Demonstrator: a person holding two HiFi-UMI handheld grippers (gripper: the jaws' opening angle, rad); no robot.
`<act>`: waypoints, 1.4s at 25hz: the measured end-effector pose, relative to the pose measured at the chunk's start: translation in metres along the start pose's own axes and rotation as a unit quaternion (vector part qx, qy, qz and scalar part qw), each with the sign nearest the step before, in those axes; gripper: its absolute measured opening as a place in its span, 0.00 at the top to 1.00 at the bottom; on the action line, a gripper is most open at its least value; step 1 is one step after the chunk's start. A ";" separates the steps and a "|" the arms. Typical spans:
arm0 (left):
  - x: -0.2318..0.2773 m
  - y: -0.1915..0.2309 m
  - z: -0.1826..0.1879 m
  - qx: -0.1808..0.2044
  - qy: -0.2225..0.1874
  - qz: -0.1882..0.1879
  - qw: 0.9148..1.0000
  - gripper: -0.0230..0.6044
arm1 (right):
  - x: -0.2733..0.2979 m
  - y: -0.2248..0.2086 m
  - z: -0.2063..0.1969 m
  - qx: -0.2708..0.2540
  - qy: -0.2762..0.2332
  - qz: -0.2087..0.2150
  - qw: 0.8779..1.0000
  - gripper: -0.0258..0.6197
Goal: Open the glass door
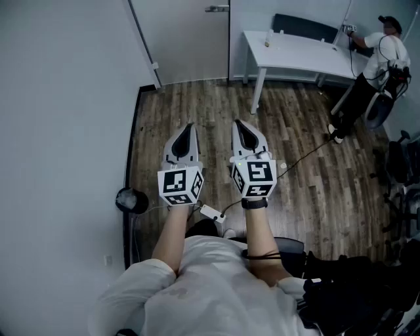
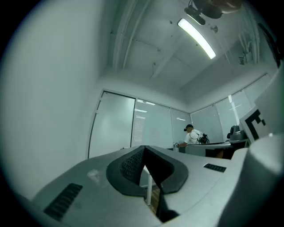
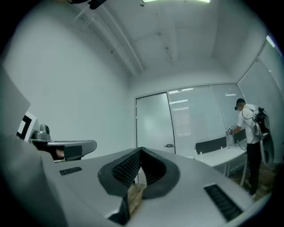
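Observation:
The frosted glass door (image 1: 190,39) stands closed at the far end of the wooden floor, its metal handle (image 1: 216,8) on its right edge. In the right gripper view the door (image 3: 153,124) and handle (image 3: 169,145) lie straight ahead; in the left gripper view the door (image 2: 111,126) is the left pane. My left gripper (image 1: 189,126) and right gripper (image 1: 240,123) are held side by side at waist height, pointing level toward the door and well short of it. The left gripper (image 2: 144,148) is shut on nothing, and so is the right gripper (image 3: 141,150).
A white wall (image 1: 65,131) runs close along the left. A white table (image 1: 295,56) with a black chair (image 1: 305,26) stands at the back right, where a person (image 1: 384,52) works. A cable (image 1: 308,154) crosses the floor. A black round object (image 1: 131,200) sits by the wall.

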State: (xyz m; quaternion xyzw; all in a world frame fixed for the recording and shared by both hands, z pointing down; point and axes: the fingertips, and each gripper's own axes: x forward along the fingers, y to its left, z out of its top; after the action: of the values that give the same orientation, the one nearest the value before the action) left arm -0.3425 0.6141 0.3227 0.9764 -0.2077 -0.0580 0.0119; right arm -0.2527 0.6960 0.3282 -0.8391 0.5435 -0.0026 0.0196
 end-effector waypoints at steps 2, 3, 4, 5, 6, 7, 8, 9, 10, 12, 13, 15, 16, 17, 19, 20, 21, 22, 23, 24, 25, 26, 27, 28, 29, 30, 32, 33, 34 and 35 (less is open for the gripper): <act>0.008 -0.005 -0.005 0.003 -0.001 0.004 1.000 0.96 | 0.003 -0.016 0.000 -0.003 -0.004 -0.009 1.000 0.96; 0.013 -0.003 -0.007 0.004 -0.002 0.007 1.000 0.96 | 0.008 -0.023 0.000 -0.003 -0.008 -0.012 1.000 0.96; 0.018 0.002 -0.009 0.006 -0.001 0.011 1.000 0.96 | 0.016 -0.029 -0.001 -0.002 -0.011 -0.014 1.000 0.96; 0.024 0.011 -0.012 0.006 0.000 0.016 1.000 0.96 | 0.025 -0.032 -0.002 -0.002 -0.014 -0.014 1.000 0.96; 0.030 0.021 -0.016 0.006 0.004 0.023 1.000 0.96 | 0.034 -0.035 -0.005 -0.003 -0.013 -0.015 1.000 0.96; 0.037 0.030 -0.021 0.001 0.009 0.030 1.000 0.96 | 0.044 -0.037 -0.009 -0.007 -0.007 -0.016 1.000 0.96; 0.044 0.039 -0.027 -0.008 0.014 0.039 0.999 0.96 | 0.053 -0.039 -0.014 -0.013 0.000 -0.016 1.000 0.96; 0.053 0.048 -0.033 -0.021 0.019 0.052 0.998 0.96 | 0.062 -0.040 -0.018 -0.019 0.008 -0.014 1.000 0.96; 0.062 0.057 -0.037 -0.033 0.021 0.068 0.997 0.96 | 0.074 -0.041 -0.022 -0.022 0.013 -0.010 1.000 0.96; 0.091 0.073 -0.044 -0.035 0.022 0.088 0.995 0.96 | 0.102 -0.043 -0.026 -0.026 0.019 -0.003 0.999 0.96; 0.109 0.080 -0.048 -0.026 0.022 0.088 0.996 0.96 | 0.117 -0.045 -0.029 -0.031 0.022 -0.004 0.999 0.96; 0.150 0.093 -0.059 -0.007 0.024 0.083 0.996 0.96 | 0.152 -0.053 -0.037 -0.041 0.027 -0.015 0.999 0.96; 0.171 0.102 -0.065 -0.002 0.023 0.085 0.996 0.96 | 0.171 -0.058 -0.040 -0.041 0.026 -0.020 0.999 0.96; 0.193 0.113 -0.069 0.001 0.020 0.092 0.996 0.96 | 0.192 -0.062 -0.042 -0.037 0.020 -0.022 0.999 0.96; 0.238 0.138 -0.070 0.012 0.005 0.098 0.995 0.96 | 0.243 -0.067 -0.036 -0.025 -0.001 -0.019 1.000 0.96; 0.262 0.149 -0.066 0.020 -0.003 0.089 0.996 0.96 | 0.271 -0.069 -0.031 -0.020 -0.008 -0.017 1.000 0.96; 0.284 0.160 -0.061 0.025 -0.007 0.075 0.997 0.96 | 0.299 -0.070 -0.026 -0.015 -0.010 -0.018 1.000 0.96; 0.304 0.171 -0.056 0.029 -0.010 0.062 0.998 0.96 | 0.325 -0.070 -0.022 -0.012 -0.010 -0.023 1.000 0.96; 0.323 0.185 -0.049 0.032 -0.014 0.050 0.998 0.96 | 0.352 -0.070 -0.017 -0.012 -0.011 -0.033 0.999 0.96; 0.342 0.202 -0.042 0.031 -0.018 0.041 0.998 0.96 | 0.381 -0.068 -0.013 -0.013 -0.011 -0.044 0.999 0.96; 0.361 0.222 -0.034 0.026 -0.026 0.034 0.999 0.96 | 0.410 -0.064 -0.009 -0.013 -0.012 -0.053 0.998 0.96; 0.380 0.245 -0.026 0.015 -0.039 0.028 0.999 0.96 | 0.442 -0.059 -0.006 -0.012 -0.013 -0.056 0.998 0.96; 0.398 0.270 -0.018 0.002 -0.054 0.024 0.998 0.96 | 0.472 -0.053 -0.003 -0.012 -0.015 -0.054 0.998 0.96; 0.415 0.292 -0.015 -0.011 -0.064 0.023 0.998 0.96 | 0.499 -0.048 -0.001 -0.015 -0.017 -0.048 0.999 0.96; 0.429 0.309 -0.017 -0.020 -0.065 0.025 0.997 0.96 | 0.520 -0.044 0.000 -0.023 -0.015 -0.040 0.999 0.96; 0.439 0.320 -0.023 -0.023 -0.058 0.028 0.998 0.96 | 0.534 -0.043 -0.002 -0.033 -0.011 -0.033 0.999 0.96; 0.455 0.329 -0.042 -0.019 -0.036 0.029 0.999 0.96 | 0.552 -0.048 -0.010 -0.043 -0.002 -0.028 0.999 0.96; 0.463 0.330 -0.051 -0.018 -0.027 0.027 0.999 0.96 | 0.560 -0.054 -0.015 -0.041 0.002 -0.028 0.999 0.96; 0.473 0.330 -0.059 -0.018 -0.022 0.024 0.999 0.96 | 0.569 -0.061 -0.020 -0.037 0.004 -0.028 0.999 0.96; 0.484 0.329 -0.065 -0.021 -0.019 0.022 0.999 0.96 | 0.579 -0.069 -0.024 -0.033 0.004 -0.026 0.999 0.96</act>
State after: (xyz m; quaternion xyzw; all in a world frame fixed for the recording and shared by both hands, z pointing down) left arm -0.0291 0.1170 0.3506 0.9700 -0.2277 -0.0806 0.0293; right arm 0.0463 0.1950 0.3451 -0.8533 0.5211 0.0117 -0.0108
